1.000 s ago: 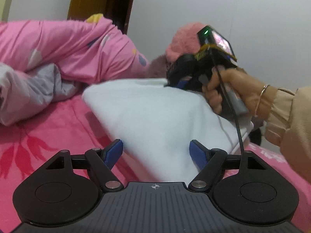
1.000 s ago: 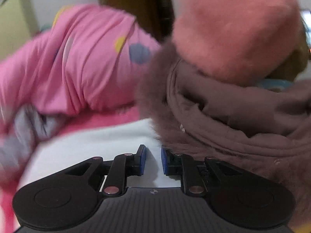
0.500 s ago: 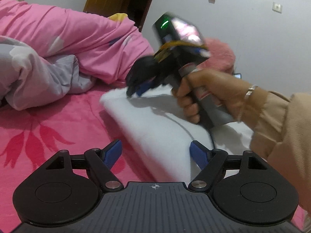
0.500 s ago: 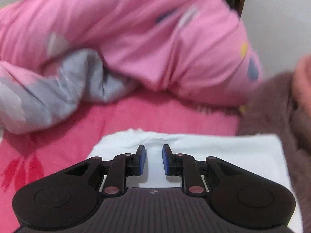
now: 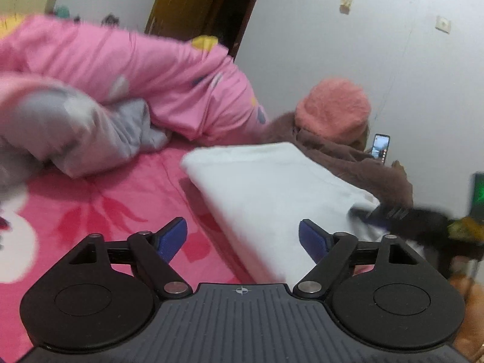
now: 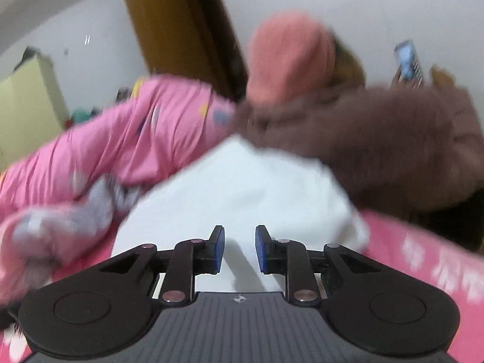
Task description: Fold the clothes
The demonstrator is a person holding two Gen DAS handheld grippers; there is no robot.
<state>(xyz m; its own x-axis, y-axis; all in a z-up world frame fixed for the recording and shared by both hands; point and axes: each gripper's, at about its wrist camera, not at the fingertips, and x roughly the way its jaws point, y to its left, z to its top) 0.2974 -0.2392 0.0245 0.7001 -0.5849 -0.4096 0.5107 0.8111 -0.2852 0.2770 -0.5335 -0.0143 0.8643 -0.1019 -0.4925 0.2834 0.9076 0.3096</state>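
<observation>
A folded white cloth [image 5: 272, 187] lies on the pink bed sheet [image 5: 90, 211]. My left gripper [image 5: 243, 237] hovers over its near end, jaws wide and still opening, with the cloth below the pads and nothing gripped. My right gripper [image 5: 367, 214] is a dark blur at the cloth's right edge. In the right wrist view the right gripper [image 6: 240, 248] hangs over the white cloth [image 6: 242, 187]. Its blue pads [image 6: 218, 248] are a narrow gap apart and opening, with no fabric caught between them.
A rumpled pink and grey duvet [image 5: 127, 84] is heaped at the back left. A brown furry coat [image 5: 348, 157] and a pink fuzzy hat [image 5: 332, 109] lie behind the cloth. A lit phone [image 5: 380, 148] leans by the wall, and a wooden door [image 5: 196, 6] stands behind.
The right gripper swung from the cloth's far end to its right edge, and the hand left the middle of the left wrist view. Its pads parted slightly. The left gripper drew back and opened wider.
</observation>
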